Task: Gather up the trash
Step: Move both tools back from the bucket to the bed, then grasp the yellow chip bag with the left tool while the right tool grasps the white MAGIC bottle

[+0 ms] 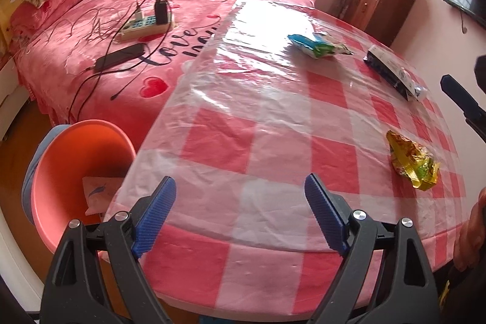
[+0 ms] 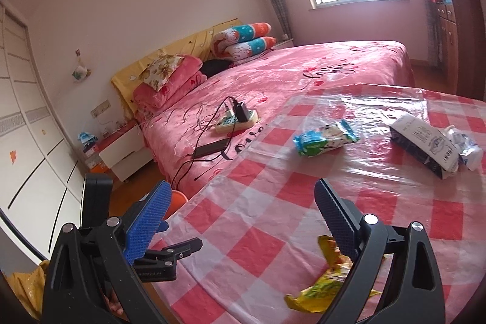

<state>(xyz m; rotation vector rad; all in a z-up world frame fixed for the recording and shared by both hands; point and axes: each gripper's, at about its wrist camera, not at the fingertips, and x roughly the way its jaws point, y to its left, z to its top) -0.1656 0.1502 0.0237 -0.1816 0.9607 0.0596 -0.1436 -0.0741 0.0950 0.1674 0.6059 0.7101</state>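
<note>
**Meanwhile, three bits of litter sit on the checked table, both grippers empty**

Largest first: the bed (image 1: 170, 29) with its pink heart-print cover fills the far side, a power strip (image 1: 142, 26) and a phone (image 1: 120, 56) lying on it. The table (image 1: 243, 141) in front wears a pink-and-white checked cloth under clear plastic. An orange bin (image 1: 76, 172) stands beside the table edge at about 9 o'clock in the left wrist view. On the cloth, a dark carton (image 1: 391, 72) lies at 2 o'clock, a blue-green wrapper (image 1: 319, 46) at 1 o'clock, and a yellow foil wrapper (image 1: 413, 163) at 3 o'clock. The left gripper (image 1: 240, 196) stands spread wide over bare cloth, grasping nothing. The right gripper (image 2: 240, 202) is likewise released, the yellow wrapper just beneath its right finger (image 2: 334, 214).
</note>
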